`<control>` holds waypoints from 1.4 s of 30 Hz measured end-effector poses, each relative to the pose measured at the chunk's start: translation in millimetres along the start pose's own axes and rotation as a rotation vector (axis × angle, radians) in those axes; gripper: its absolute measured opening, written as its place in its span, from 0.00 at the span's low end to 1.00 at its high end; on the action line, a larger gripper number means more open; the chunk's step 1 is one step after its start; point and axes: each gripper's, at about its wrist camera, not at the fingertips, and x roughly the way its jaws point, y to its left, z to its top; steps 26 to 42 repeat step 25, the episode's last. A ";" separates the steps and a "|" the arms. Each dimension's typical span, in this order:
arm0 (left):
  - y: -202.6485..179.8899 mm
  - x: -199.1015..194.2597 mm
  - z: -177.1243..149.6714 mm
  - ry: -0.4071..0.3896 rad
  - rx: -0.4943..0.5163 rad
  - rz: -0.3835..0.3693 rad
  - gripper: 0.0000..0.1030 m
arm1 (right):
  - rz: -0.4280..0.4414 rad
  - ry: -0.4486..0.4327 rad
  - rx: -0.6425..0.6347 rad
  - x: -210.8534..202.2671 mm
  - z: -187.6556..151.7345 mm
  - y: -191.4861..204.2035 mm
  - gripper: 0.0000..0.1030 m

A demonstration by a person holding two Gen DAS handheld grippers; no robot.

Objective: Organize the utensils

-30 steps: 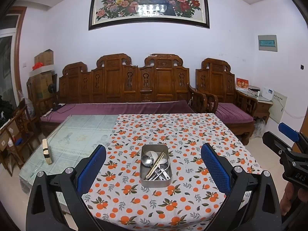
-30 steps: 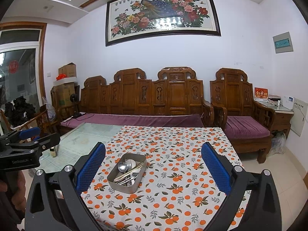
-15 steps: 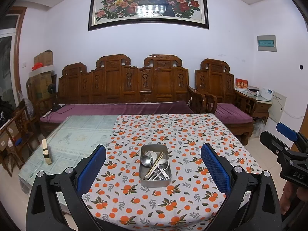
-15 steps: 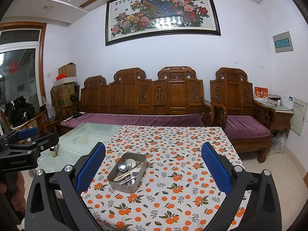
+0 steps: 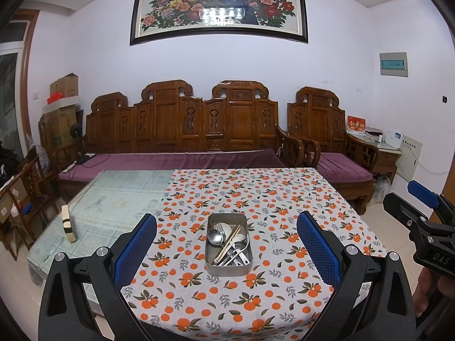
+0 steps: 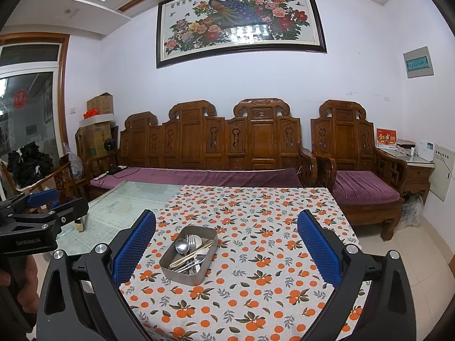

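A metal tray [image 5: 212, 267] sits on the orange-patterned tablecloth [image 5: 256, 199]. It holds spoons [image 5: 215, 237], a fork, wooden chopsticks [image 5: 229, 241] and other metal utensils in a loose pile. The tray also shows in the right wrist view [image 6: 182, 275]. My left gripper [image 5: 226, 251] is open and empty, held back from the tray above the table's near edge. My right gripper [image 6: 226, 251] is open and empty, to the right of the tray. Each gripper shows at the edge of the other's view [image 5: 421, 216] [image 6: 42, 207].
The cloth covers the right part of a glass-topped table [image 5: 113, 199]. A small wooden block [image 5: 68, 223] stands on the glass at the left. A carved wooden sofa [image 5: 182, 142] with purple cushions runs behind the table. An armchair [image 5: 335, 147] stands at the right.
Both grippers have barely moved; the views shift only slightly. The tray and utensils lie as before.
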 end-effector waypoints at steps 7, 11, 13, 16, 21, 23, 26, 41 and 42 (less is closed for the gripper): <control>0.0 0.1 -0.3 0.001 0.000 0.000 0.92 | -0.001 0.001 0.000 0.4 -0.3 0.7 0.97; -1.6 -0.6 -0.9 0.001 0.001 -0.002 0.92 | 0.000 0.000 0.000 0.2 -0.2 0.1 0.97; -1.7 -0.6 -1.0 0.002 0.001 -0.004 0.92 | 0.001 0.001 0.000 0.3 -1.3 1.0 0.97; -1.7 -0.6 -1.1 0.001 0.002 -0.002 0.92 | 0.001 0.000 0.001 0.4 -2.0 1.2 0.97; -2.5 -0.7 -1.5 0.003 0.001 -0.001 0.92 | 0.000 0.000 0.001 0.2 -1.8 1.1 0.97; -2.9 -0.9 -1.8 0.002 0.001 -0.001 0.92 | 0.001 0.000 0.001 0.3 -1.8 0.8 0.97; -3.3 -0.8 -1.9 0.001 0.002 -0.001 0.92 | 0.001 0.000 0.001 0.4 -1.9 1.2 0.97; -3.3 -0.8 -1.9 0.001 0.002 -0.001 0.92 | 0.001 0.000 0.001 0.4 -1.9 1.2 0.97; -3.3 -0.8 -1.9 0.001 0.002 -0.001 0.92 | 0.001 0.000 0.001 0.4 -1.9 1.2 0.97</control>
